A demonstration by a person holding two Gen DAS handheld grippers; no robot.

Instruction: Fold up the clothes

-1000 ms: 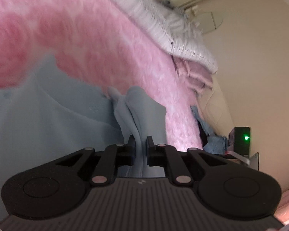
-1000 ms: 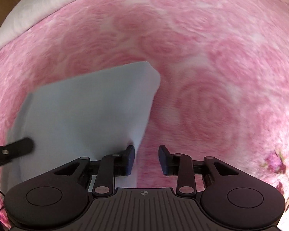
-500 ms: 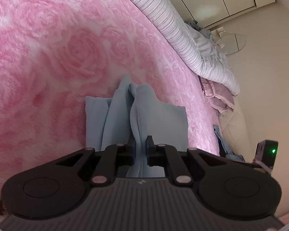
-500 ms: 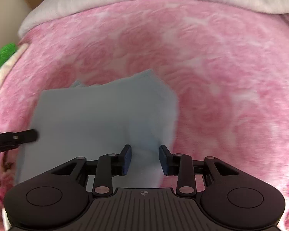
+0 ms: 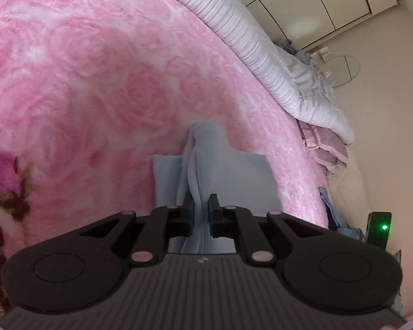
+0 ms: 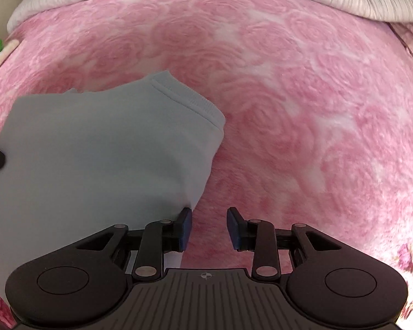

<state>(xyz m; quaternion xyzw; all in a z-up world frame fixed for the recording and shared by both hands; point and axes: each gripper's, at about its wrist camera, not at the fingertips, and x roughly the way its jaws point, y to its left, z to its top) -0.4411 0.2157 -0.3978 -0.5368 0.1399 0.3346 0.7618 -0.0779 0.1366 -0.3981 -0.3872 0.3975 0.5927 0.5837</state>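
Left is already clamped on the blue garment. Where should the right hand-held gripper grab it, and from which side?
Probably the garment's free edge just by the right hand-held gripper's inner finger, near the ribbed hem. Come in sideways toward the left hand-held gripper: that edge lies open on the pink blanket, and the jaws are already spread.

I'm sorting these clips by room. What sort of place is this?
Most likely a bedroom: a pink rose-patterned blanket covers a bed, a striped duvet is bunched along its far edge, and cream wardrobe doors line the wall.
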